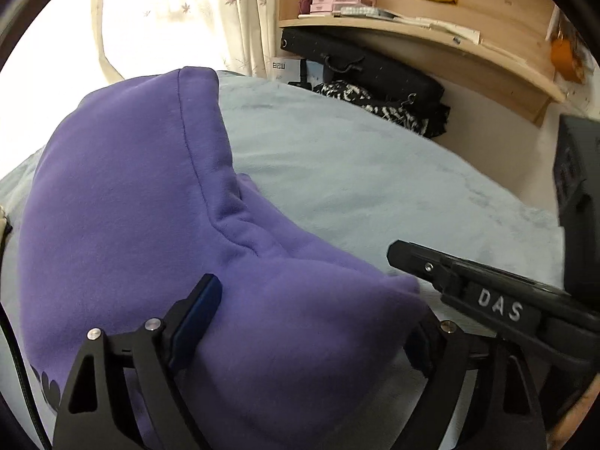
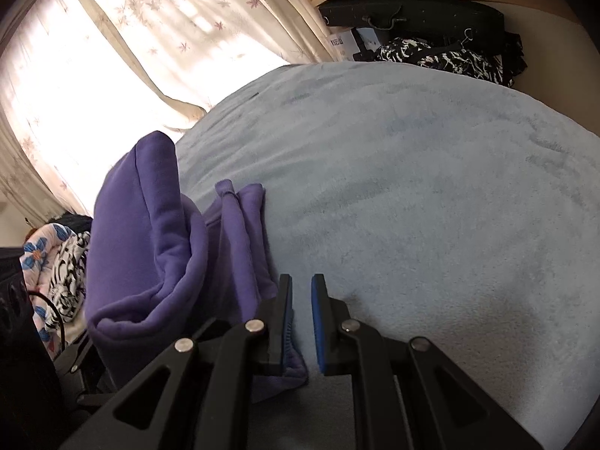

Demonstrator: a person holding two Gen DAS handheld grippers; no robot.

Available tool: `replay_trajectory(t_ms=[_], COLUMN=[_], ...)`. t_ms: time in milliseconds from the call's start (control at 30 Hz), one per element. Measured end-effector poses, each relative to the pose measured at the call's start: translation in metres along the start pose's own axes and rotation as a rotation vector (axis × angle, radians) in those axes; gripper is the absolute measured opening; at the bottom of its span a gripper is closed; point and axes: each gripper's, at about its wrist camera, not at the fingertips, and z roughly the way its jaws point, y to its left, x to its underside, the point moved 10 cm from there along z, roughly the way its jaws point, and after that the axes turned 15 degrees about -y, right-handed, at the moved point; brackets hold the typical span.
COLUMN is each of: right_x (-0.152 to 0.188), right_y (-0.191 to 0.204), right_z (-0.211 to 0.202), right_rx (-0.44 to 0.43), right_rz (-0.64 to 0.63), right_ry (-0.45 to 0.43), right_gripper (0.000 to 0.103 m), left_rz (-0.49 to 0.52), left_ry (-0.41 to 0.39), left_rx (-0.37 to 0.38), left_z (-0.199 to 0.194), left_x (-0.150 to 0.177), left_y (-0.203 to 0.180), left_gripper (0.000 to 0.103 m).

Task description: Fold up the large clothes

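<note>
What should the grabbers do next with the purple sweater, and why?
Probably lift the left gripper clear, then press the top layer flat. The purple sweater sits folded but puffy on the grey blanket, and the left gripper is open around it, not pinching. The right gripper rests nearly closed at the sweater's edge.

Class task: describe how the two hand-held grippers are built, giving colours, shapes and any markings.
Both are matt black with angular linkage arms showing triangular cut-outs and round silver pivot bolts. The left gripper and right gripper carry blue pads on their fingers. White letters "DAS" mark the right gripper's side, as the left wrist view shows.
</note>
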Motion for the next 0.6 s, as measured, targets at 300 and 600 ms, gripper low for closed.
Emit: replay_trajectory(t_ms=[300, 600], right_x=[-0.017, -0.031], right_y=[0.017, 0.061], right_z=[-0.018, -0.042], right_rx=[-0.08, -0.181], right_rz=[0.011, -0.039], right_ry=[-0.066, -0.07], right_gripper=[0.01, 0.023], left_rz=[-0.074, -0.167], left_ry=[-0.026, -0.118], left_rx=[0.023, 0.003], left_z=[-0.057, -0.135], left_x=[-0.006, -0.033], left_y=[0.01, 0.051], left_gripper=[0.087, 0.087])
